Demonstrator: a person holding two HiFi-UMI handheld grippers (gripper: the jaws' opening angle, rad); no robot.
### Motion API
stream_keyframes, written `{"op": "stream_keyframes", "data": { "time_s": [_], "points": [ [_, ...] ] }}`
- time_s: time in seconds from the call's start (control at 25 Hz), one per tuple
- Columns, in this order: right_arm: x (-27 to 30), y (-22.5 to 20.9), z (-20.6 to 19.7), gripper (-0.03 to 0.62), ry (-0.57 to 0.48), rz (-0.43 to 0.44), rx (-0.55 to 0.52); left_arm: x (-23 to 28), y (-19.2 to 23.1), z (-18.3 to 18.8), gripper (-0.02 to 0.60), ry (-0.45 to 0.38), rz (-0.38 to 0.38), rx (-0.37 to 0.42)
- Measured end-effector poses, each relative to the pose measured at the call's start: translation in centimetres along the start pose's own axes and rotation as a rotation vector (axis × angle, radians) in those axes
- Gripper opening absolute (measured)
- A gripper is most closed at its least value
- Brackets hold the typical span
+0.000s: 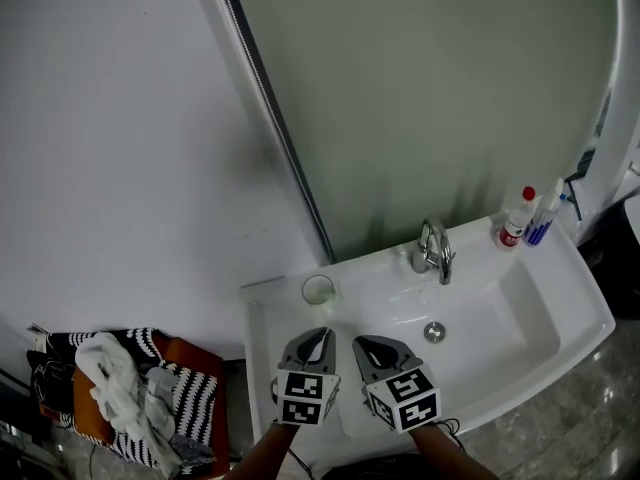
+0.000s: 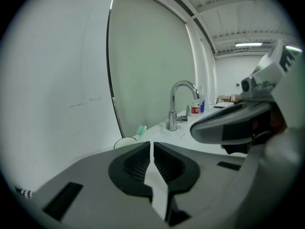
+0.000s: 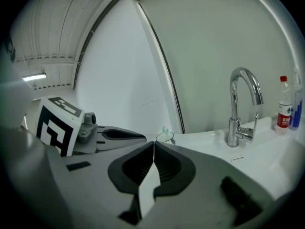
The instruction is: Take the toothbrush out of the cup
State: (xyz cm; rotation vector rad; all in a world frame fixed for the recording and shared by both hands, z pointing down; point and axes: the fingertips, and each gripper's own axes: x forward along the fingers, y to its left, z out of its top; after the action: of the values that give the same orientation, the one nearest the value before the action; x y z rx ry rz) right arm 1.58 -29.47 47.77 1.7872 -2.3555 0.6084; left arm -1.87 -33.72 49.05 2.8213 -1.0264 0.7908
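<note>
A clear glass cup (image 1: 318, 289) stands on the white sink's back left corner, just beyond both grippers. A pale green toothbrush (image 2: 140, 130) leans out of the cup (image 2: 125, 141); from the right gripper view its head (image 3: 165, 129) pokes above the rim (image 3: 165, 137). My left gripper (image 1: 317, 333) hovers over the sink's front left, shut and holding nothing, its tips (image 2: 151, 145) a little short of the cup. Beside it my right gripper (image 1: 363, 341) is also shut and holds nothing, its tips (image 3: 154, 144) pointing toward the cup.
The white sink (image 1: 560, 298) has a chrome faucet (image 1: 434, 249) at the back and a drain (image 1: 434, 332). A red-capped bottle (image 1: 517, 218) and a blue item (image 1: 545, 220) stand at its back right. A mirror fills the wall behind. Striped clothes (image 1: 140, 393) lie lower left.
</note>
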Motion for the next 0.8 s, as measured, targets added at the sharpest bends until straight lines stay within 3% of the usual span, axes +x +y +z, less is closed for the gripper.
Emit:
{"op": "stream_keyframes", "data": {
  "time_s": [0.24, 0.36, 0.64, 0.8],
  "points": [
    [1.0, -1.5, -0.1, 0.012, 0.007, -0.055, 0.023, 2.9, 1.9, 0.0, 0.015, 0.001, -0.007, 0.029],
    [1.5, -1.8, -0.1, 0.012, 0.01, -0.073, 0.02, 4.0, 2.6, 0.1, 0.046, 0.002, -0.017, 0.058],
    [2.4, -2.8, -0.2, 0.012, 0.023, -0.106, 0.033, 6.5, 3.4, -0.3, 0.091, 0.016, -0.024, 0.21],
    [2.5, -3.8, -0.4, 0.012, 0.025, -0.132, 0.043, 7.6, 3.3, -0.7, 0.098, 0.017, -0.038, 0.258]
  ]
}}
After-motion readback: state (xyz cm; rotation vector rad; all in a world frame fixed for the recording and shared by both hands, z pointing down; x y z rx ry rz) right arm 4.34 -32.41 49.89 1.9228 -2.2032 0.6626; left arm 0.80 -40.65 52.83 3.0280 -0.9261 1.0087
